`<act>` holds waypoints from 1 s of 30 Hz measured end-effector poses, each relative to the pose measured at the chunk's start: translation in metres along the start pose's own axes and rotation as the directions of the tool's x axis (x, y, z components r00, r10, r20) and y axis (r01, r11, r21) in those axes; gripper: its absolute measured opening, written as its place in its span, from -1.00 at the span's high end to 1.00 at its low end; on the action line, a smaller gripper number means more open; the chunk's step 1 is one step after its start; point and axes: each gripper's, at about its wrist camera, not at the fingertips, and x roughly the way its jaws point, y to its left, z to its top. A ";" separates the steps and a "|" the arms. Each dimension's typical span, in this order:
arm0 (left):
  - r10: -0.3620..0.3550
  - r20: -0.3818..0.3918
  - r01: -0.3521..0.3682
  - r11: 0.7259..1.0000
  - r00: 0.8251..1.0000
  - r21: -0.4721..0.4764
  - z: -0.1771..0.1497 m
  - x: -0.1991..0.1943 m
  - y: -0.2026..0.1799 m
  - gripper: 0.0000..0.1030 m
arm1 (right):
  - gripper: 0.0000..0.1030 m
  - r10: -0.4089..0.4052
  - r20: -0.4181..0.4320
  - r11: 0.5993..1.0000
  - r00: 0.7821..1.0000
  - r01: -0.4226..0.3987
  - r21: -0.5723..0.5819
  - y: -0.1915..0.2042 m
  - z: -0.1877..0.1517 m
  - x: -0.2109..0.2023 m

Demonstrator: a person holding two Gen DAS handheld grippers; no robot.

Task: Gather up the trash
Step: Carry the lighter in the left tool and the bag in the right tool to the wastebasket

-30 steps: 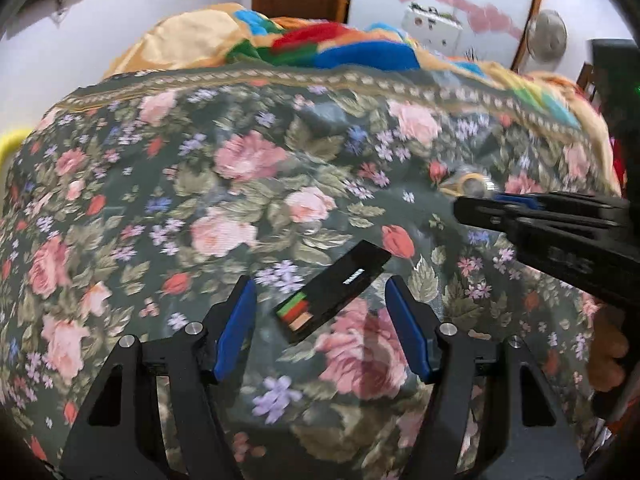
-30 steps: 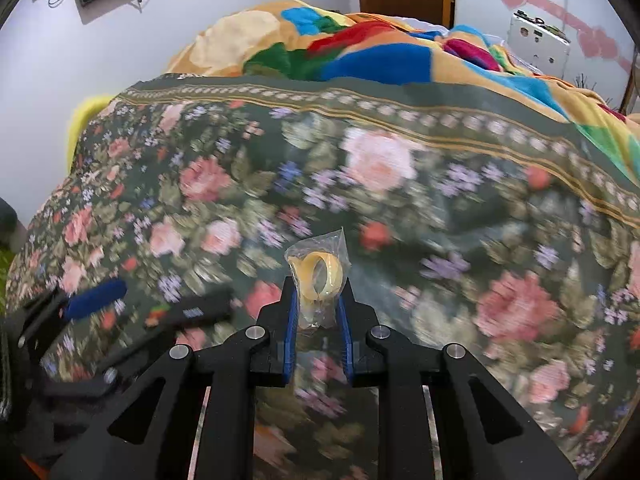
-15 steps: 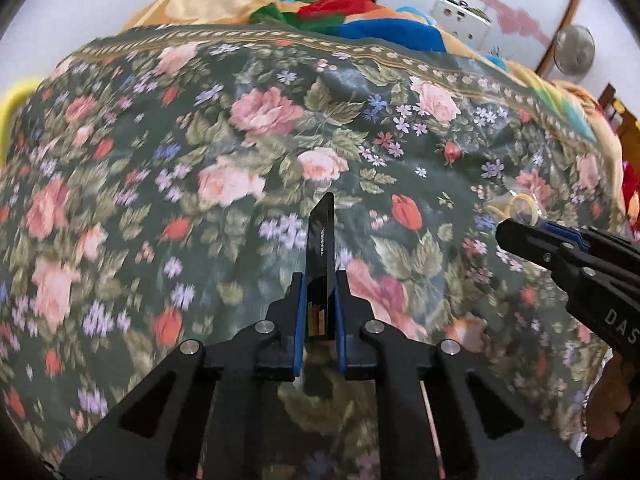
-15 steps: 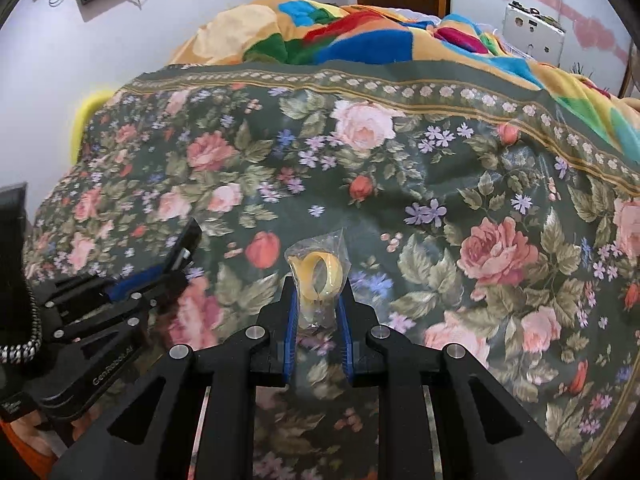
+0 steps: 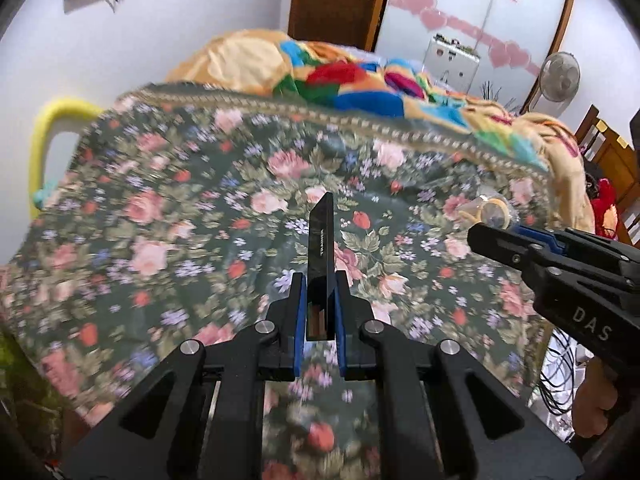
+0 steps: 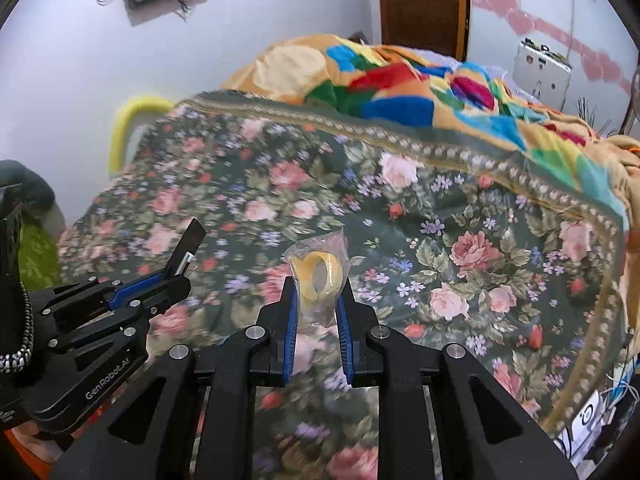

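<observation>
Tape roll (image 6: 318,272) (bagged) between jaws

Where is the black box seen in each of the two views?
Left wrist: black box at centre, upright between the left gripper's pads.
Right wrist: black box at left, sticking up from that gripper.
Shared landmark: yellow rail behind the floral cover.

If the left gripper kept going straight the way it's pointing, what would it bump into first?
Probably the dark green flowered bedspread. The left gripper, clamped on a flat black packet, points down at bare cloth, with nothing else visibly in the way. Depth is hard to judge.
</observation>
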 end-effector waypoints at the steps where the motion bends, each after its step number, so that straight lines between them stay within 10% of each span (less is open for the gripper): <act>1: 0.000 0.008 0.000 1.000 1.000 0.000 -0.001 -0.010 0.000 0.78 | 0.68 0.007 0.008 1.000 1.000 -0.007 -0.004 0.006 0.000 -0.011; 30: 0.243 0.111 -0.212 0.949 0.964 -0.234 -0.177 -0.273 0.146 0.78 | 0.68 0.244 0.010 0.921 0.970 -0.228 -0.315 0.248 -0.105 -0.138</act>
